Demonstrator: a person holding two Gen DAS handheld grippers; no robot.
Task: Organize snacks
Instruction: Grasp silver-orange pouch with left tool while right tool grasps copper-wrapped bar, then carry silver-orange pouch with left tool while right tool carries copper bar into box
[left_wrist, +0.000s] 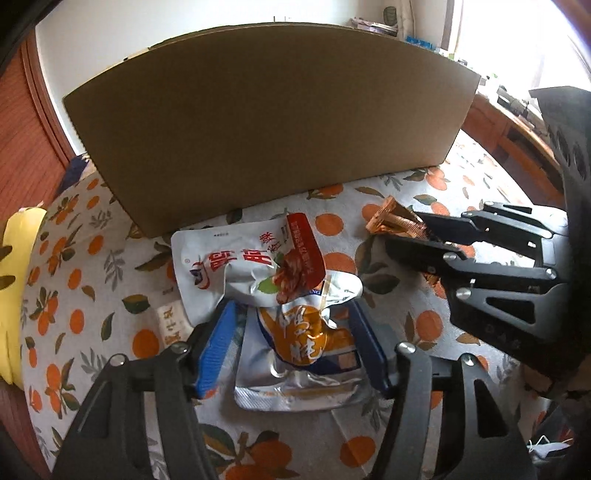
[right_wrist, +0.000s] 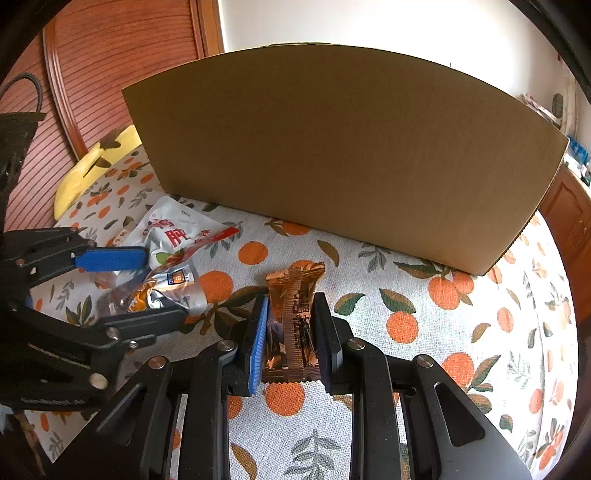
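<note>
**Both grippers on snacks in front of the box**

The right gripper is closed on a brown wrapped bar, its two pads pressed against the wrapper's sides, with the bar's far end sticking out toward the cardboard box. The left gripper stands fairly wide around a silver pouch with orange print; whether its pads actually press the pouch I cannot tell. A second silver pouch with red print lies partly over the first, near the box's front wall. Everything sits on a tablecloth with an orange-fruit pattern.

This looks like the pickup step: snacks gripped or about to be, none visibly boxed, though the box's inside is hidden. Next, the bar probably needs lifting above the tall front wall and releasing inside. The left jaws likely need to narrow on the lower pouch without dragging the overlapping one.
</note>
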